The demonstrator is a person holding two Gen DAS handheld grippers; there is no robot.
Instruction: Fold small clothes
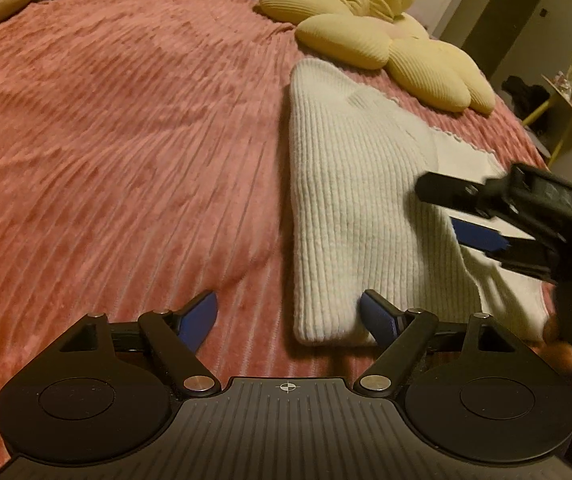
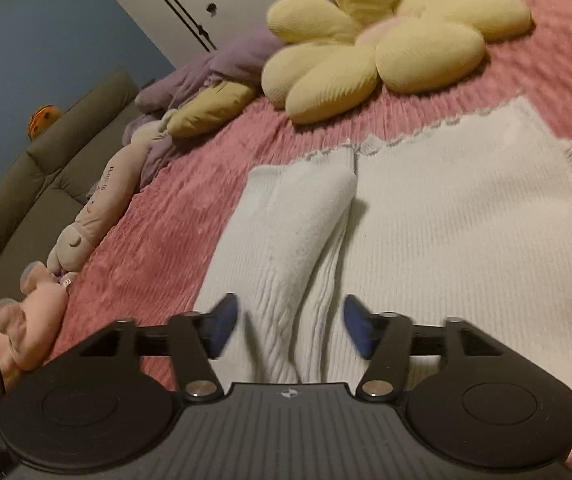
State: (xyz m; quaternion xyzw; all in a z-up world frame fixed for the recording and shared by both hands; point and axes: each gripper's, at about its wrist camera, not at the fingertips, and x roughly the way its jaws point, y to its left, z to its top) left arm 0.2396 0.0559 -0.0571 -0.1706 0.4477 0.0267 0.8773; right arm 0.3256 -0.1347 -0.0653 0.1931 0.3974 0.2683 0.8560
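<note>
A white ribbed knit garment [image 1: 350, 208] lies on the pink bedspread [image 1: 125, 140], its left part folded over the body. In the right wrist view the garment [image 2: 446, 248] fills the middle, with a folded sleeve [image 2: 298, 220] lying lengthwise. My left gripper [image 1: 290, 316] is open and empty, low over the bed at the garment's near left corner. My right gripper [image 2: 290, 328] is open and empty, hovering over the folded sleeve. It also shows in the left wrist view [image 1: 466, 216], above the garment's right side.
A yellow flower-shaped cushion [image 1: 370, 28] lies just beyond the garment and also shows in the right wrist view [image 2: 370, 48]. Plush toys [image 2: 85, 216] and a purple blanket [image 2: 205, 72] line the bed's left side beside a grey sofa [image 2: 45, 168]. A yellow side table [image 1: 562, 100] stands off the bed.
</note>
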